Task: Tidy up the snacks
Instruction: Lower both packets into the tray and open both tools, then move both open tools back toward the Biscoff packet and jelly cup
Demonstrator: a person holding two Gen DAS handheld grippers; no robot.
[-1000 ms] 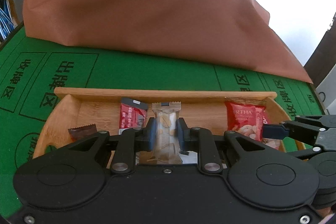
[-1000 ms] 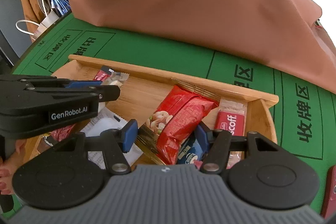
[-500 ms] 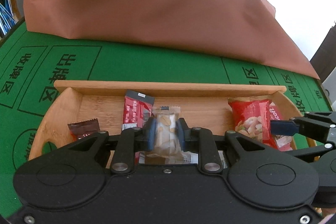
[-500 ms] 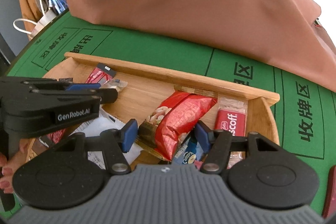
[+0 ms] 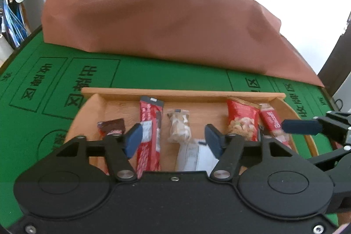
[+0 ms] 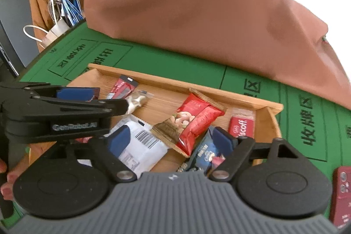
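Note:
A wooden tray (image 5: 179, 94) on the green mat holds several snacks. My left gripper (image 5: 172, 139) is open above it, and the clear pack of biscuits (image 5: 179, 128) lies on the tray floor between its fingers. Beside it lie a long red bar (image 5: 149, 133), a small brown pack (image 5: 111, 126), a white pack (image 5: 195, 155), a red nut bag (image 5: 240, 120) and a red Biscoff pack (image 5: 273, 124). My right gripper (image 6: 171, 139) is open over the red nut bag (image 6: 193, 117), near a blue pack (image 6: 204, 150) and the white pack (image 6: 140, 144).
A large brown cloth bag (image 5: 166, 32) lies behind the tray across the green mat (image 5: 153, 74). A dark red phone (image 6: 342, 192) lies at the right edge. Cables and bags hang at the far left (image 6: 63, 1).
My left gripper has opened and let go of the clear biscuit pack, which now lies in the tray. My right gripper has drawn back a little, still open.

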